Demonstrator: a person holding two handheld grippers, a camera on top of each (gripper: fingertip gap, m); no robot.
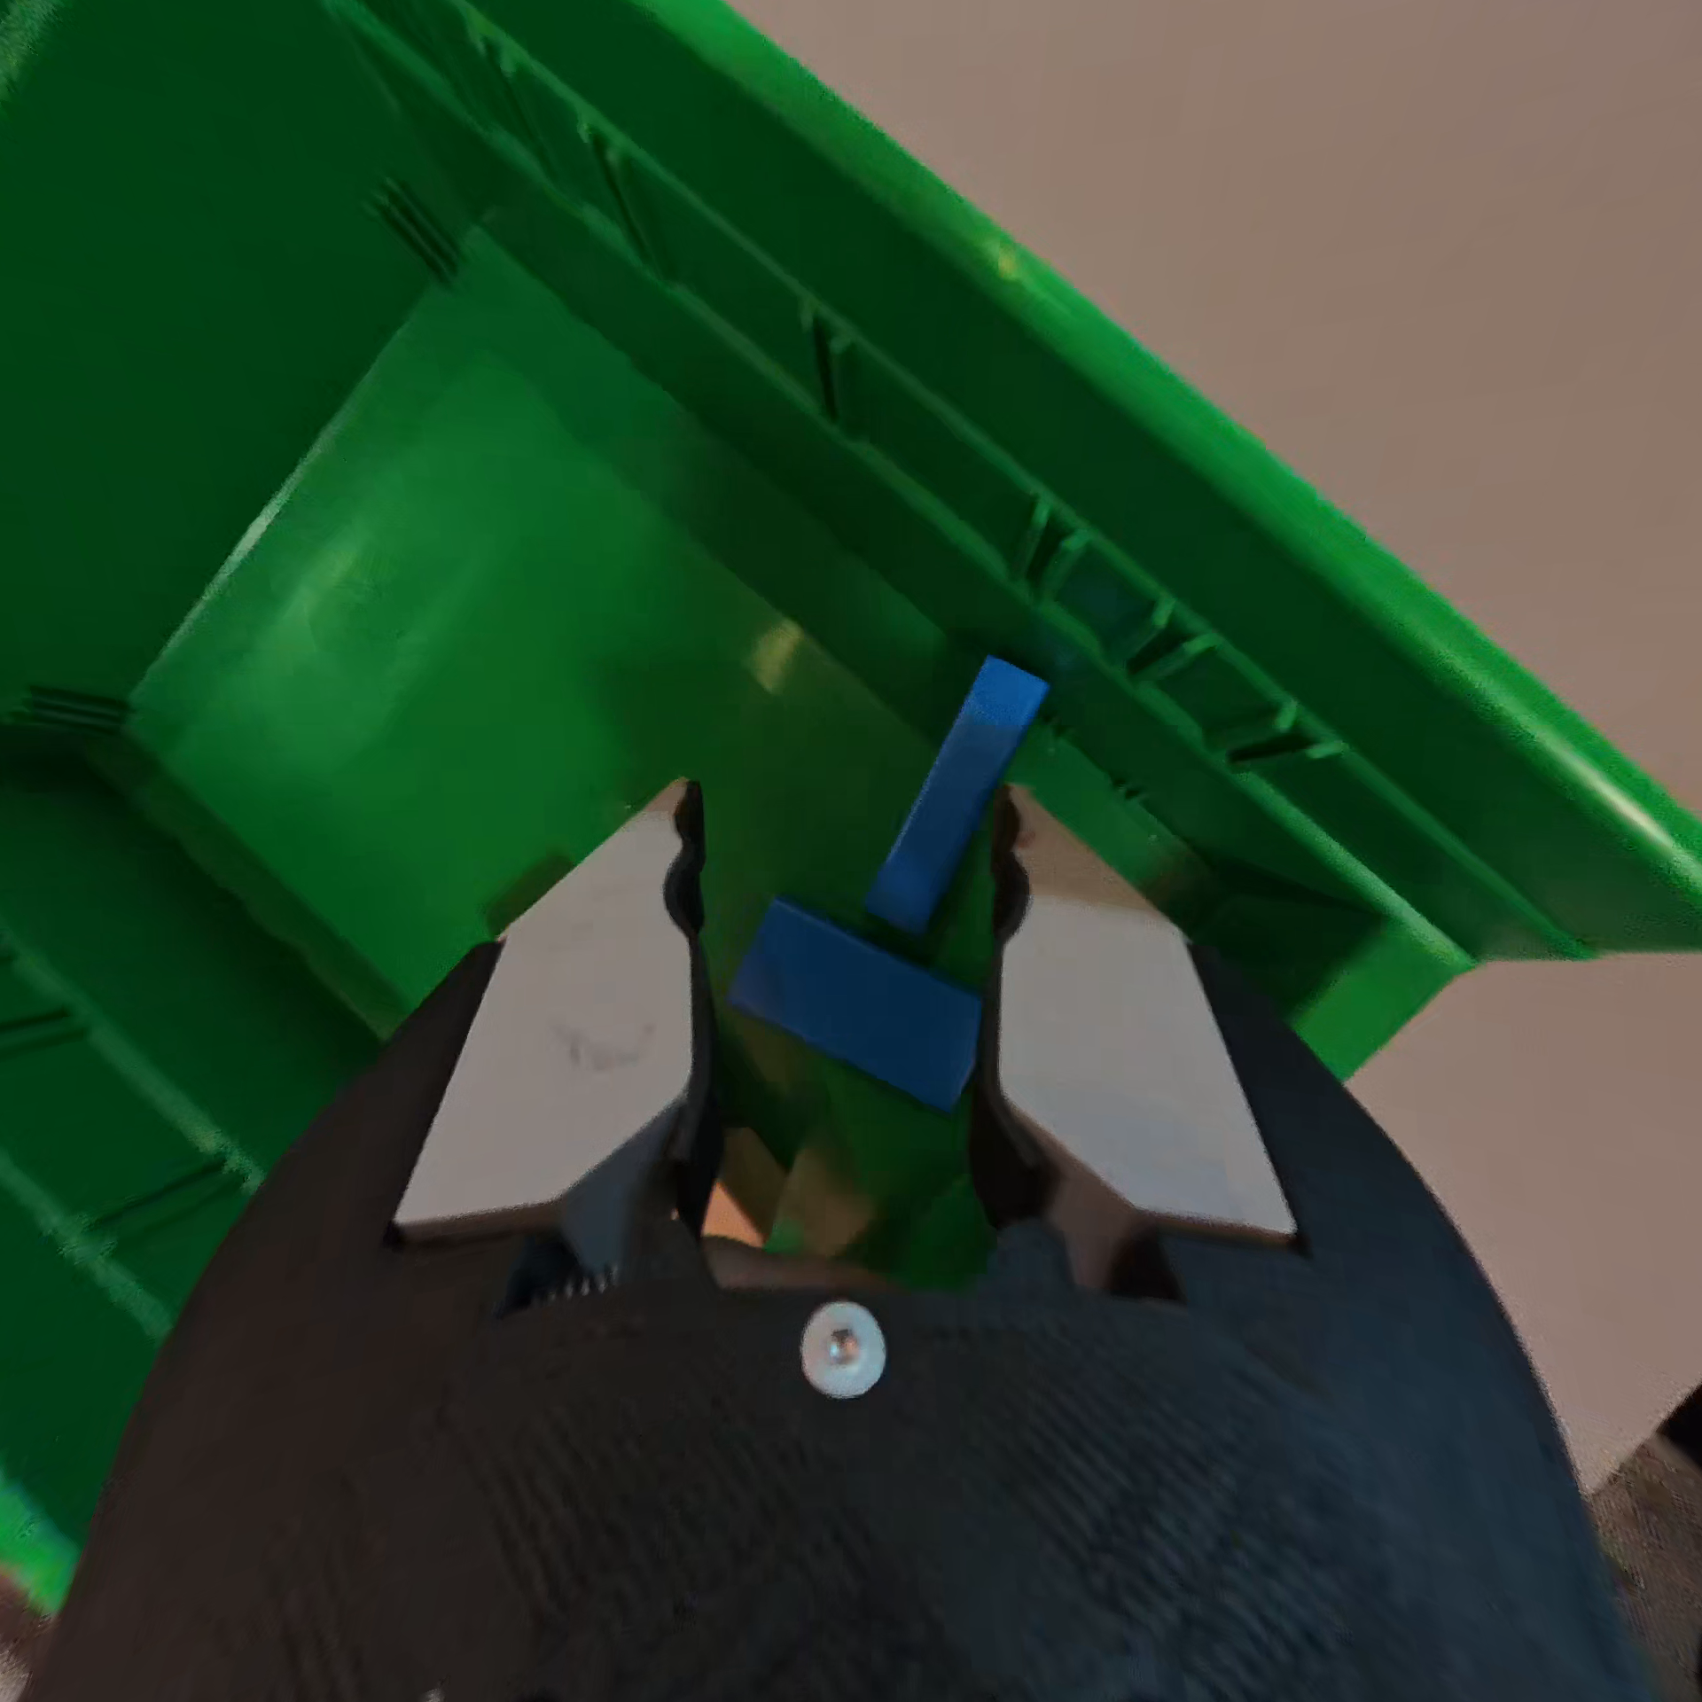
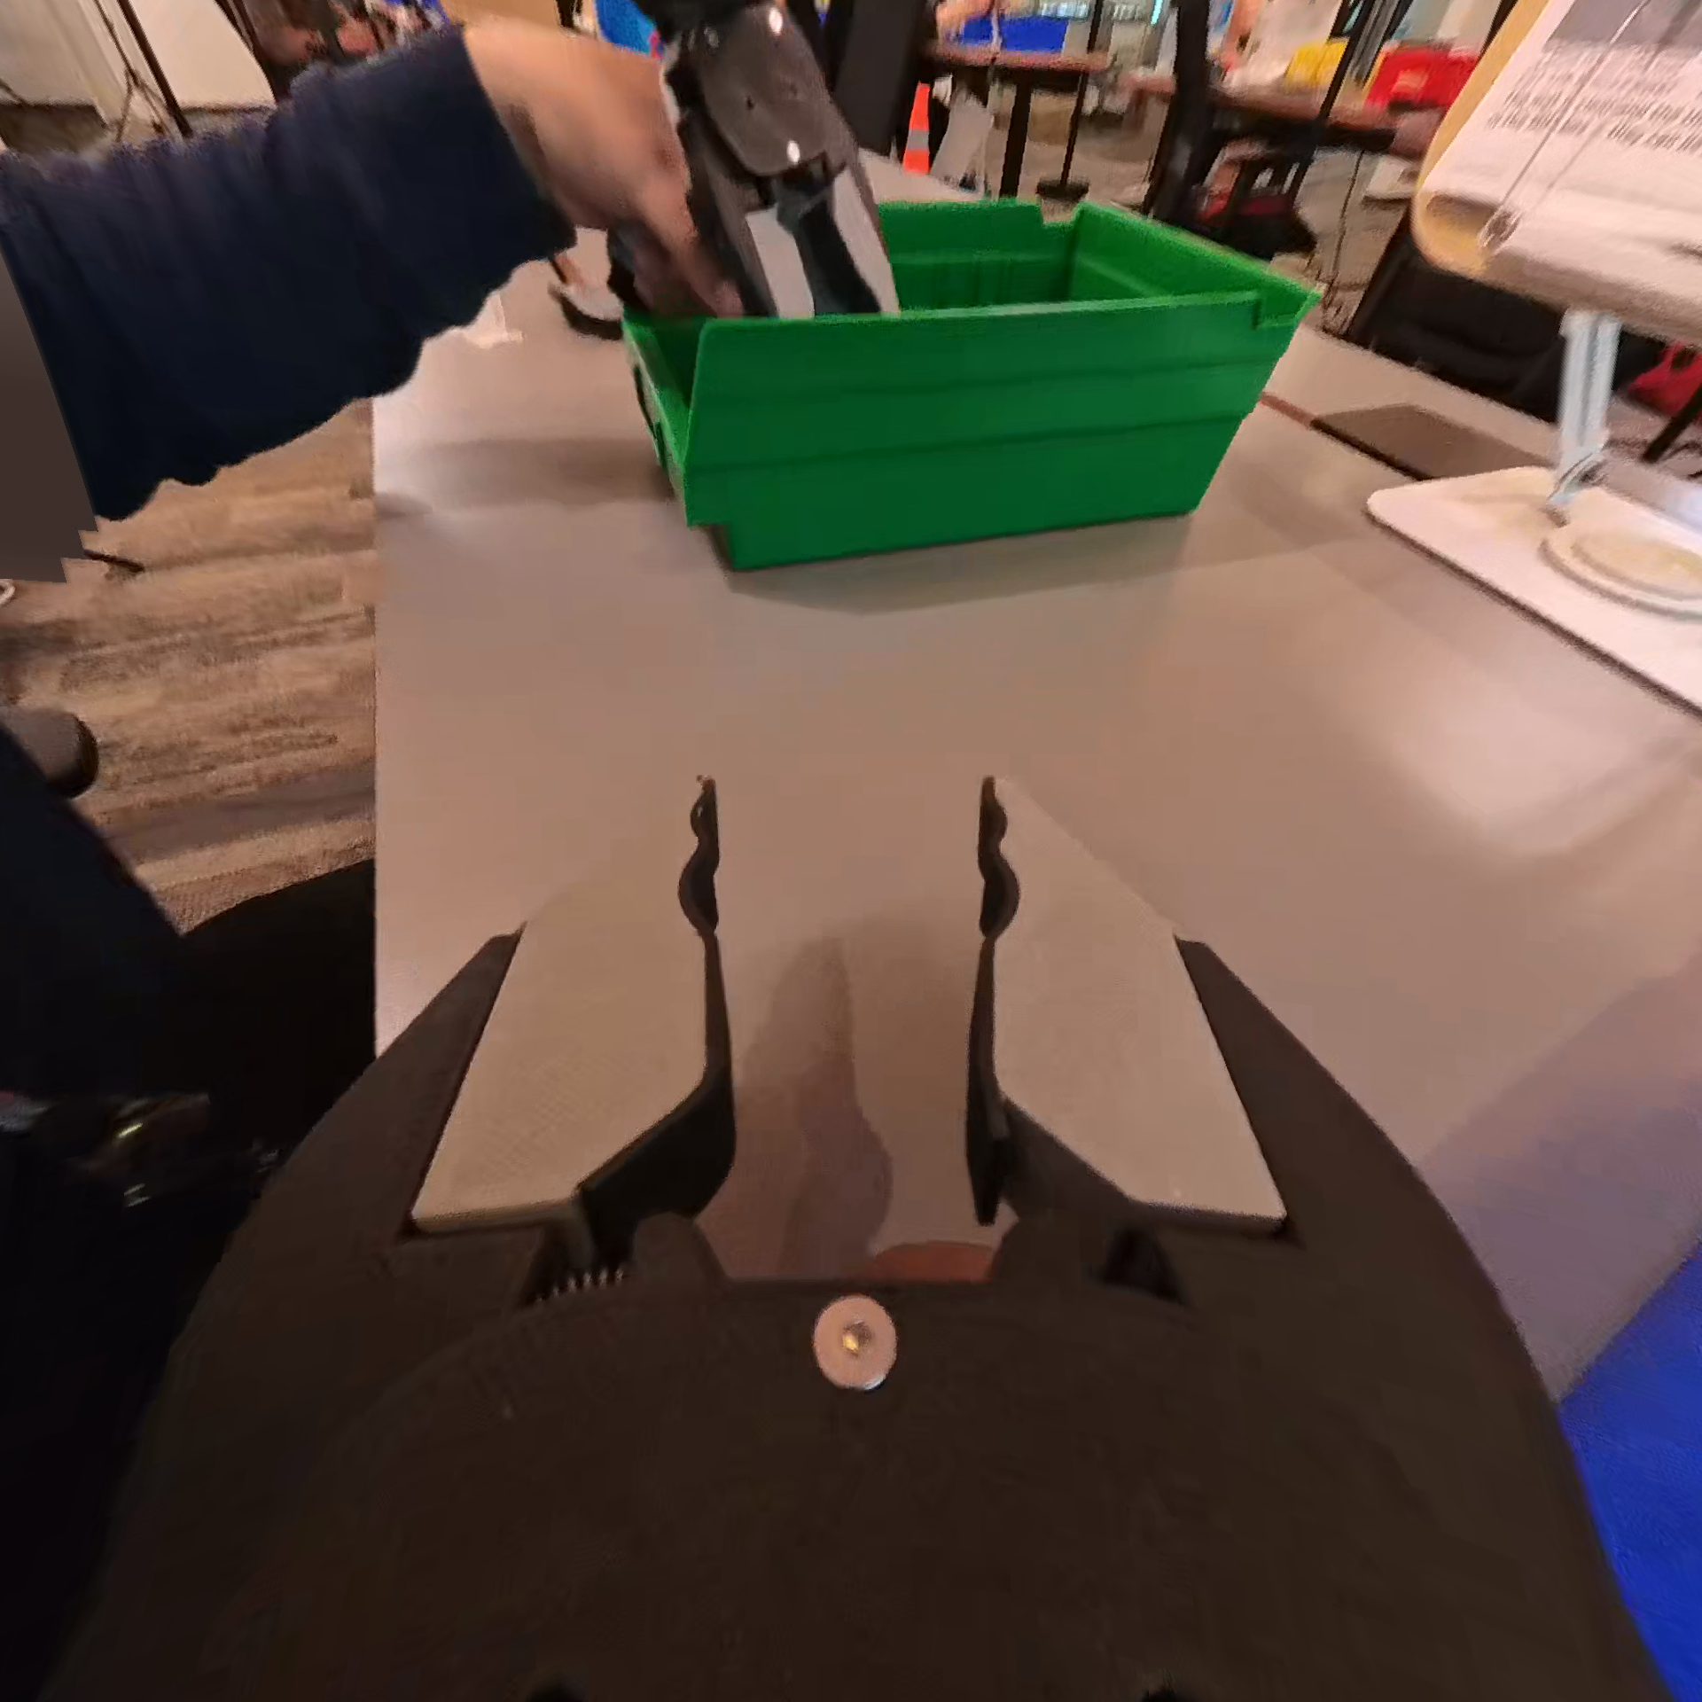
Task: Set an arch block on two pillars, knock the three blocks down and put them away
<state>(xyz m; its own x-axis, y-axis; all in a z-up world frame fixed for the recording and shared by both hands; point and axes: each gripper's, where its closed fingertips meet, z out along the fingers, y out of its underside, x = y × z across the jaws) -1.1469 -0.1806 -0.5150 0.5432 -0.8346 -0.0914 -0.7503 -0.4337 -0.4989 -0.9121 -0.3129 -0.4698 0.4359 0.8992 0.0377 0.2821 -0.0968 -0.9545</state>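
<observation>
blocks first: two blue ones lie inside the green bin. the long blue block leans toward one o'clock, its far end against the bin's ribbed wall, its near end close above the flat blue block, which lies across between my left fingers. my left claw is reaching down into the bin with its jaws spread; the left pad stands clear of the flat block, the right side i cannot judge, so i count it as released. whether the long block touches my right-hand fingertip i cannot tell.

from my right wrist view, the bin sits on the grey table at twelve o'clock, well apart from my right claw, which hovers over bare tabletop with its jaws apart and nothing between them. at eleven o'clock my left hand in a dark blue sleeve holds the other gripper, tips dipping past the bin's near rim. a white board lies at two o'clock.
</observation>
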